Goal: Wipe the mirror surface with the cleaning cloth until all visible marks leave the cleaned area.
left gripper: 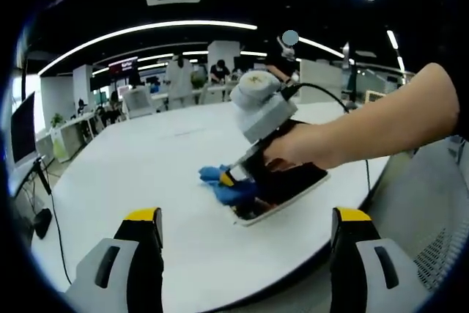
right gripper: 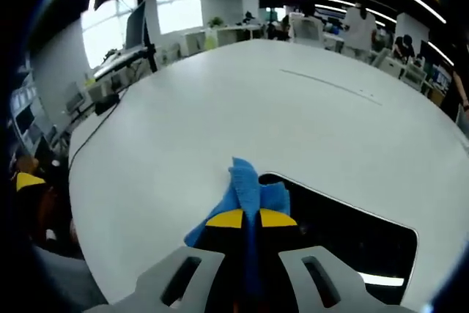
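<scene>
While the right gripper pinches the cloth at the mirror's nine o'clock edge, the left gripper hangs wide open.

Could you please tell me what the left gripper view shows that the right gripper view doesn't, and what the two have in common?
Left gripper view alone: the person's hand gripping the right claw from outside, and the left claw open, holding nothing. Right gripper view alone: the yellow-tipped jaws shut on the blue cloth, seen from behind. Both share the cloth, the dark mirror lying flat, and the white table.
</scene>
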`<state>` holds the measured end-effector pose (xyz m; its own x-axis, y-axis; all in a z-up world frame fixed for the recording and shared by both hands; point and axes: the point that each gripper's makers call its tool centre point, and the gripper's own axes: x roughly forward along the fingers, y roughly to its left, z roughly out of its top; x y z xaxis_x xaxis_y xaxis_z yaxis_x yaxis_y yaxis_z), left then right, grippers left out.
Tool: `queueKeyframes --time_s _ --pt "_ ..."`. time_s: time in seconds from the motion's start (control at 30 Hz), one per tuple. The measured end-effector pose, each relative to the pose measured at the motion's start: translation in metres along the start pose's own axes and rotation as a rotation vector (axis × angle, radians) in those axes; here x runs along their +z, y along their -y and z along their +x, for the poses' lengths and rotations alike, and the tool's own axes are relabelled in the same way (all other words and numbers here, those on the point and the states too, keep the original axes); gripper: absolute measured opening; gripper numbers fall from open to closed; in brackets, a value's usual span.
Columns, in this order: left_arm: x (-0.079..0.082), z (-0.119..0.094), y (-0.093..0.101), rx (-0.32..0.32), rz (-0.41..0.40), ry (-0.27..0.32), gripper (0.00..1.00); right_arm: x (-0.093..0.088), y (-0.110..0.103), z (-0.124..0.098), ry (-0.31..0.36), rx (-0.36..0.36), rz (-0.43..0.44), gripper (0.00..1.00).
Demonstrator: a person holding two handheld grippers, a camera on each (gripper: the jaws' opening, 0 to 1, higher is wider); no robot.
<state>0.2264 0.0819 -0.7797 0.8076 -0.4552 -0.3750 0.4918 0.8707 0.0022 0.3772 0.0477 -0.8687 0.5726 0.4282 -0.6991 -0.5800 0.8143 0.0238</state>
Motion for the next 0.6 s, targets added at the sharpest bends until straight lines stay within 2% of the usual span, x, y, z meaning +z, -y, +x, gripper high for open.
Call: queueKeyframes --time_s 0.6 --pt "-0.0022 0.0012 0.0008 -0.003 -0.002 -0.017 0.96 -0.0023 0.0053 0.0012 -0.004 0.006 -0.024 0.0"
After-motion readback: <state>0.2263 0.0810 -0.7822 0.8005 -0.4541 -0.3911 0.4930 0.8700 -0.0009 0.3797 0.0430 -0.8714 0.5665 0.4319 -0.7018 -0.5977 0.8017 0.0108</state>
